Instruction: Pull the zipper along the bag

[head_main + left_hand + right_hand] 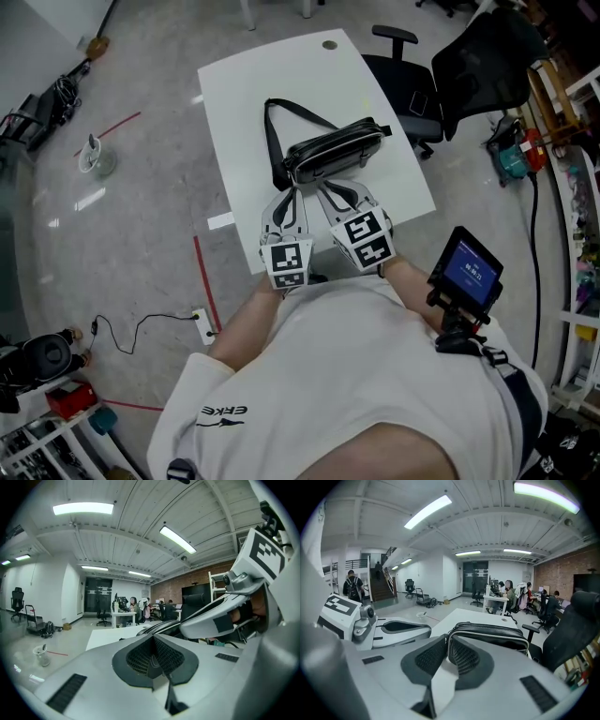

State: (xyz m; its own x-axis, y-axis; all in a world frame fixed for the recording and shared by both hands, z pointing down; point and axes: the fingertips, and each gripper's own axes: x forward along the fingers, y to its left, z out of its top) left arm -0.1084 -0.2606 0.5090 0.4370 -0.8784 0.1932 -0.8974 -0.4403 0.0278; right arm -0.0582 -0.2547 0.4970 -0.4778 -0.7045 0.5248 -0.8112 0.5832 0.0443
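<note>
- The zipper pull on the bag [336,148] is too small to make out.
- Whether the right tool [447,641] pinches the bag's near end cannot be told.
- In the left gripper view, the left tool [153,641] and the right tool hide most of the bag.
- Below the bag, both tools cover the bench [234,103] edge.

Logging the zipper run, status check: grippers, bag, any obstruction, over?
Left gripper jaws together, right gripper jaws barely apart, both empty. Black bag on white table, just ahead of both. Only its strap lies alongside.
</note>
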